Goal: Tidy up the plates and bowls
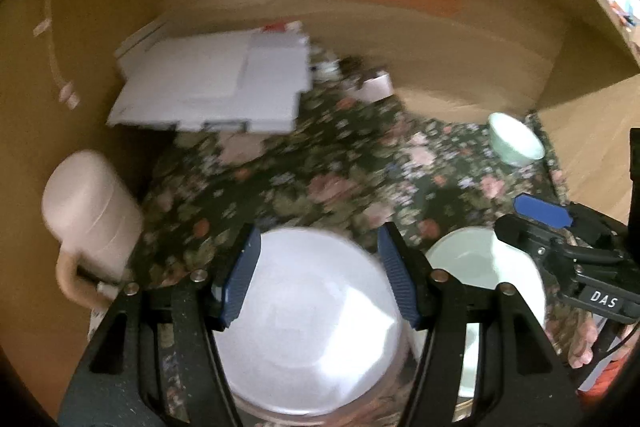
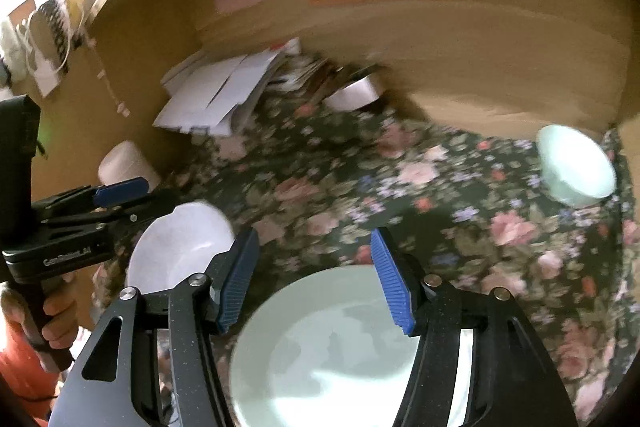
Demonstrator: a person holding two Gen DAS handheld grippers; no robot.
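While both tools hang above the flowered cloth (image 2: 400, 187), neither has hold of anything. From the left wrist view, the left gripper (image 1: 318, 275) stands with its blue pads (image 1: 240, 279) apart, about half spread, and a white plate (image 1: 312, 327) lies below and between them, the pads clear of its rim. Just to the right of that tool sits a pale green plate (image 1: 476, 267), close beside the white one; whether the two rims touch I cannot tell.

From the right wrist view, the right gripper (image 2: 316, 279) is likewise partly spread over the pale green plate (image 2: 328, 355), gripping nothing, with the white plate (image 2: 180, 247) to its left, under the other tool, which a hand (image 2: 60, 319) grips by the handle.

Farther ahead and to the right of both tools, a small pale green bowl (image 2: 576, 163) rests on the cloth near its far edge, well apart from the plates. To the left stands a pinkish mug (image 1: 88, 211). Beyond, a heap of white papers (image 1: 212, 87) lies against the brown wall (image 1: 440, 39), all blurred.
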